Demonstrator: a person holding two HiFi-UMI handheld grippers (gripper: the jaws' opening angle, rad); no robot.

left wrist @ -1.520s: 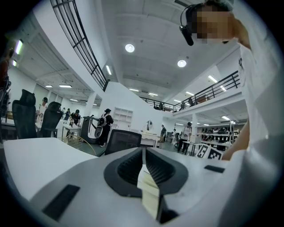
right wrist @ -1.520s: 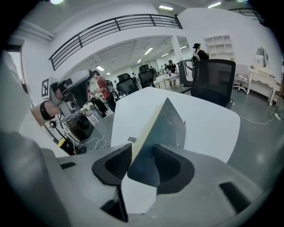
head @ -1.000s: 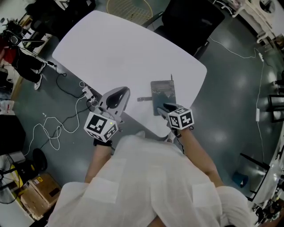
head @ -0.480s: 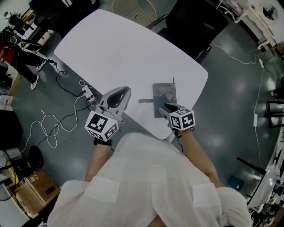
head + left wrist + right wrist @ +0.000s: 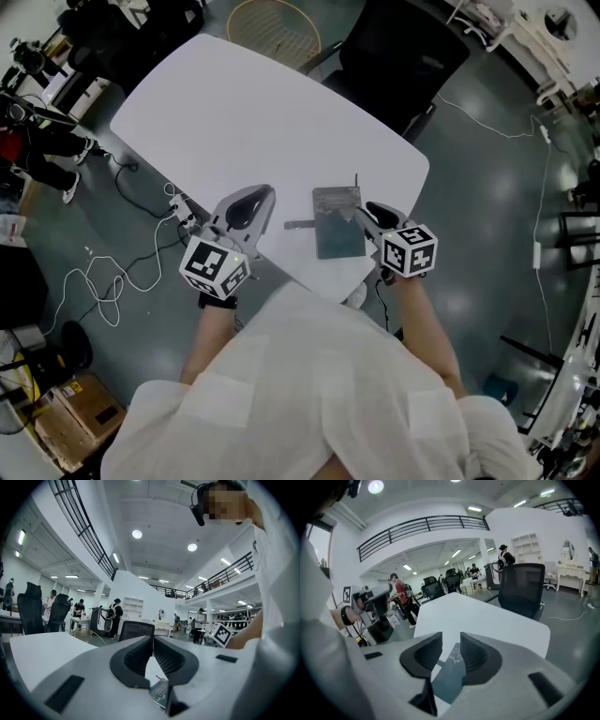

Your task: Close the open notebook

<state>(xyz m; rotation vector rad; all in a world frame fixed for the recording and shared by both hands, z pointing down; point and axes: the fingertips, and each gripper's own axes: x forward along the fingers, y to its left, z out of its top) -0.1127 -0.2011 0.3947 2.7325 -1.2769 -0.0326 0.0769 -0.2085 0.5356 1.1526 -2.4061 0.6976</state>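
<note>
The notebook (image 5: 337, 223) lies flat on the white surface (image 5: 253, 103), close to its near right corner. From the head view I see it as one dark rectangle with a paler, patterned patch at its far end, so to me it looks closed. A narrow grey strip (image 5: 298, 225) sticks out from its left side and a thin dark line (image 5: 356, 180) stands out at its far right corner; I cannot tell what these two are.

My right claw (image 5: 359, 210) is at the right edge of the notebook, its marker cube (image 5: 411, 249) just off the surface. In the right gripper view the claw (image 5: 451, 637) is released. The jaws have just been closing a little, but they stand apart and press on nothing. The notebook (image 5: 449, 677) shows only through the gap, down on the surface.

My left claw (image 5: 265, 194) is over the near edge of the surface, left of the notebook and apart from it. In the left gripper view this claw (image 5: 152, 637) is clenched – the two pads meet at the tips with nothing between them.

A black office chair (image 5: 403, 47) stands at the far side, and cables (image 5: 103, 272) lie on the floor to the left.
</note>
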